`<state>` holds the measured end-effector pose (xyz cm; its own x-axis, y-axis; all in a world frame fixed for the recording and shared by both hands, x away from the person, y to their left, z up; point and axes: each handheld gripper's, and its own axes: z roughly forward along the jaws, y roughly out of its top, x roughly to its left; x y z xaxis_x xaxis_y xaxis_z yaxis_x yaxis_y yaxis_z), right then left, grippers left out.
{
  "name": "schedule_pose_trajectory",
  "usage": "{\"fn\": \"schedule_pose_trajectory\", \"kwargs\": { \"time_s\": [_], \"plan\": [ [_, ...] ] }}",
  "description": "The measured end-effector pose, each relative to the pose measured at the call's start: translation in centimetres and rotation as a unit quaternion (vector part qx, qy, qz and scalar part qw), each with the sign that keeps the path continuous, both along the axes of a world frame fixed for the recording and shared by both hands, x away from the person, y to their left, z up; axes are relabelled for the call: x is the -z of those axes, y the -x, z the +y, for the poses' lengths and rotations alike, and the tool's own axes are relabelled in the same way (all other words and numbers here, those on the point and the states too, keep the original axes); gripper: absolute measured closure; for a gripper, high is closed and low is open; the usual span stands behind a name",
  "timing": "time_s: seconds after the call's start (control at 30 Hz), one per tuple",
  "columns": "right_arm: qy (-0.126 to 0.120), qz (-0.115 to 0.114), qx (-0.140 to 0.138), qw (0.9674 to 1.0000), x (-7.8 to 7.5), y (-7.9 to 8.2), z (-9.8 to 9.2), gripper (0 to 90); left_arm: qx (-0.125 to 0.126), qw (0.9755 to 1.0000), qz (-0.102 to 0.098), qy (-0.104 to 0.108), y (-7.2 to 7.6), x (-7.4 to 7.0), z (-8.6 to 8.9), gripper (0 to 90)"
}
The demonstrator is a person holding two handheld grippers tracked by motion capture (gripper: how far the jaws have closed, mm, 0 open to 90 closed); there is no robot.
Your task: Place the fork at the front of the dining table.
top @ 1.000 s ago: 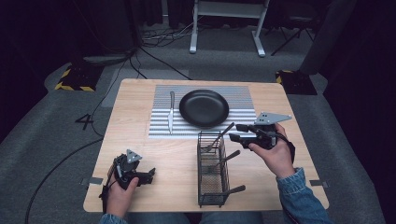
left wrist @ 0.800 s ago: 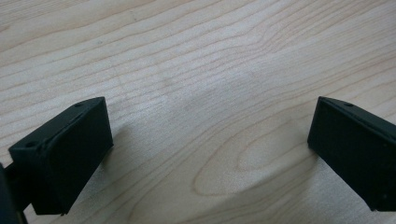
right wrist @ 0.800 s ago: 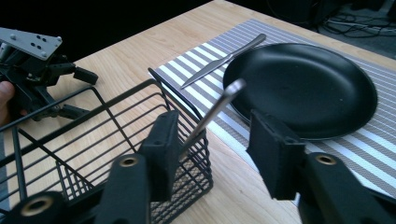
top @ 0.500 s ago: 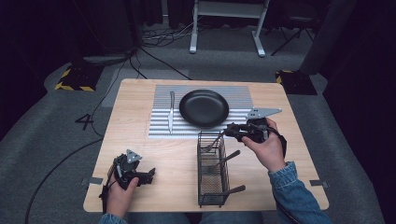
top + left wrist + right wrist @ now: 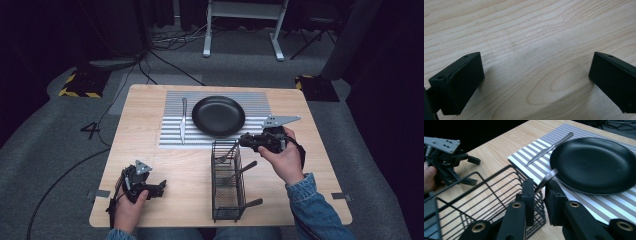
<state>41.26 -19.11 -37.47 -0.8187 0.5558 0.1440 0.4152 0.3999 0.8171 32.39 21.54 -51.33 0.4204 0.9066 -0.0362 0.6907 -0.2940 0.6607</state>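
Note:
A black wire basket (image 5: 215, 180) lies on the table in front of a striped placemat (image 5: 170, 135), with several utensils inside. My right gripper (image 5: 243, 141) is at the basket's far end. In the right gripper view its jaws (image 5: 540, 186) stand narrow, shut on the metal handle of a utensil (image 5: 549, 176) that sticks up out of the basket (image 5: 486, 185). A black plate (image 5: 218, 116) sits on the placemat, with a knife (image 5: 183, 120) to its left. My left gripper (image 5: 161, 189) rests open on the front left of the table, over bare wood (image 5: 536, 75).
Two dark-handled utensils (image 5: 245, 170) poke out through the basket's right side. The plate (image 5: 594, 162) and the knife (image 5: 551, 147) lie just beyond my right jaws. The left gripper (image 5: 474, 171) is far off across the basket. Cables and a stand are on the floor behind the table.
My right gripper has moved left from beside the plate to the basket's far end and closed on the utensil handle. The left gripper has stayed still.

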Motion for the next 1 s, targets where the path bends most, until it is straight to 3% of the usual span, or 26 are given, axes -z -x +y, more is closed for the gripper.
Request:
{"fn": "schedule_pose_trajectory", "kwargs": {
  "time_s": [0.23, 0.53, 1.0],
  "plan": [
    [-0.014, -0.021, -0.014, 0.9996, -0.9, 0.8, 0.8, 86.4, 0.001, 1.0, 0.0, -0.001, 0.0, 0.0, 0.0, 0.0],
    [-0.022, -0.042, -0.015, 0.9988, -2.2, 1.3, 1.0, 87.2, 0.001, 1.0, 0.0, -0.001, 0.0, 0.0, 0.0, 0.0],
    [-0.055, -0.078, -0.023, 0.9952, -7.5, 2.5, -0.8, 87.2, 0.001, 1.0, 0.0, -0.001, 0.0, 0.0, 0.0, 0.0]
  ]
}}
